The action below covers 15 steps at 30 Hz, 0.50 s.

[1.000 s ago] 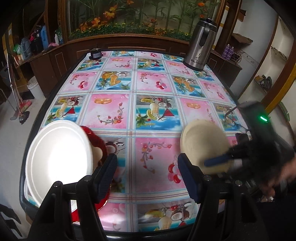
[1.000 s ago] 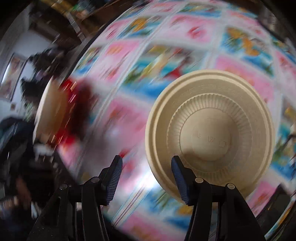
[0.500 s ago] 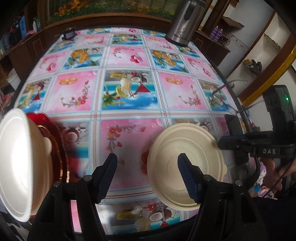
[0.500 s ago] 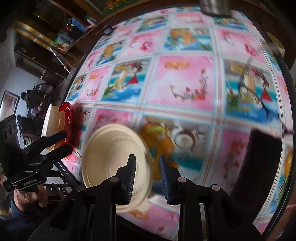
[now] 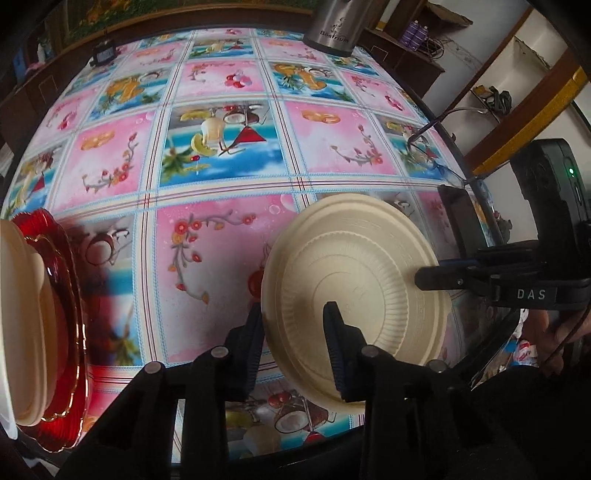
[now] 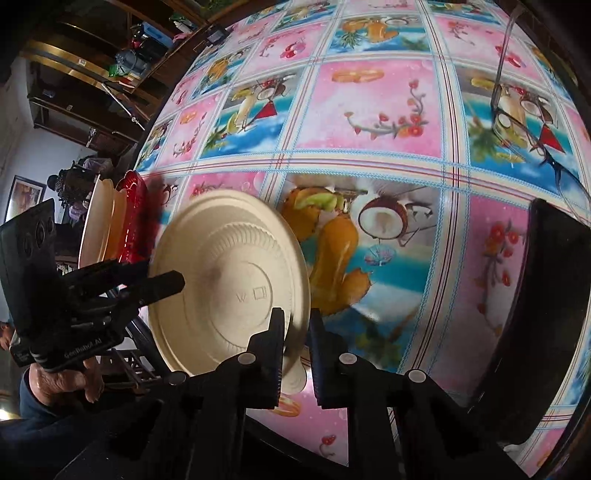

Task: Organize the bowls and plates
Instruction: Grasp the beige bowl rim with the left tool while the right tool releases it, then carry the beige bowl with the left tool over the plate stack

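Right wrist view, 6 o'clock: right gripper (image 6: 297, 332) pinched down to a narrow gap on the near rim of the cream plate (image 6: 229, 280). Holding it by that edge, with the ribbed, stamped face turned to the camera. Plate lifted clear of the tablecloth (image 6: 373, 110) and tilted, hanging over the near side of the table.

Same view, 9 o'clock: left gripper (image 6: 162, 286) coming in from the side, one finger laid across the plate's face and the other hidden behind.

Left wrist view, 6 o'clock: same gripper straddling the plate's left rim, one finger outside the rim and one in front of the ribbed face. Gap about half closed. Cannot tell whether actually pinching or only bracketing the edge. Opposite tool reaching in at 3 o'clock, tips at the plate's right rim.

Left wrist view, 9 o'clock: red plate (image 5: 72, 295) with a scalloped gold edge, carrying a stack of cream dishes (image 5: 33, 314). Well apart from the held plate.

12 o'clock, far side of the table: steel kettle (image 5: 330, 22). 2 o'clock: eyeglasses (image 5: 424, 147) lying on the cloth. Just below them, near the table's right edge: flat black slab (image 5: 461, 218), kind not clear.
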Each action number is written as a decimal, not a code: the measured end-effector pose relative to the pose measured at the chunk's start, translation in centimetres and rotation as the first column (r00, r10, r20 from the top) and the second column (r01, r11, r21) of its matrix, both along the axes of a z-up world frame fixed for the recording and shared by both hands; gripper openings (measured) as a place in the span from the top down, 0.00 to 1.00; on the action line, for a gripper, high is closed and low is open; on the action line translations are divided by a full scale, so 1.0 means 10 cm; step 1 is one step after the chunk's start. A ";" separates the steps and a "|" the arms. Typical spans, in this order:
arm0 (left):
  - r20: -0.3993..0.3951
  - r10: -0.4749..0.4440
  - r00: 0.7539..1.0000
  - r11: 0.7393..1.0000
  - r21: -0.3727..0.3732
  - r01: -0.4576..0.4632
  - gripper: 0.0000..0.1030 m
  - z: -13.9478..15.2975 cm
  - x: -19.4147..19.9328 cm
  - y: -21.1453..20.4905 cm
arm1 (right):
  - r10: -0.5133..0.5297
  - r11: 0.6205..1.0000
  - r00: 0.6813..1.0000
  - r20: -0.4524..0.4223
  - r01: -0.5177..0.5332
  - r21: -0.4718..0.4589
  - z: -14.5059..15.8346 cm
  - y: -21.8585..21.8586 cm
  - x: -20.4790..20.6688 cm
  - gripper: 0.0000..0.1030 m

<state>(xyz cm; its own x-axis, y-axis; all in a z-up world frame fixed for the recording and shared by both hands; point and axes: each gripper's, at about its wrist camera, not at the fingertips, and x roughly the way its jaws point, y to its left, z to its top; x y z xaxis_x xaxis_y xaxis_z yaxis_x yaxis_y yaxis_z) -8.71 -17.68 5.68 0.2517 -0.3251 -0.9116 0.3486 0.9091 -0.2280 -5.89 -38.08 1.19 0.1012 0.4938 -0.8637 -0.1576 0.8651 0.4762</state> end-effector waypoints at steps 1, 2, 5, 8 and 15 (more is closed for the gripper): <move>0.006 0.003 1.000 1.000 0.000 -0.003 0.70 0.02 -0.01 0.01 | -0.001 1.000 1.000 -0.005 0.001 0.004 0.00 0.00 0.01 0.87; 0.007 0.007 1.000 1.000 -0.002 -0.007 0.70 0.03 -0.02 0.02 | -0.002 1.000 1.000 -0.007 0.002 0.007 0.00 0.01 0.02 0.87; 0.014 0.013 1.000 1.000 0.007 -0.013 0.70 0.05 -0.02 0.03 | 0.005 1.000 1.000 -0.002 -0.005 0.008 0.02 0.03 0.03 0.87; 0.026 0.024 0.999 1.000 0.013 -0.024 0.70 0.09 -0.04 0.05 | 0.013 1.000 1.000 0.010 -0.013 0.010 0.07 0.06 0.05 0.87; 0.071 0.069 0.995 0.998 0.000 -0.069 0.69 0.30 -0.05 0.19 | 0.039 0.999 0.998 0.043 -0.040 0.029 0.27 0.16 0.10 0.87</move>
<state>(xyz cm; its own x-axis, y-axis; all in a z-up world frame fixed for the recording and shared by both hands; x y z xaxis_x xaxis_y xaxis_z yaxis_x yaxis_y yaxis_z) -9.21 -15.80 8.64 0.3372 -0.3024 -0.8916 0.2998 0.9322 -0.2028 -4.84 -36.47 3.91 0.1172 0.5235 -0.8439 -0.2123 0.8433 0.4937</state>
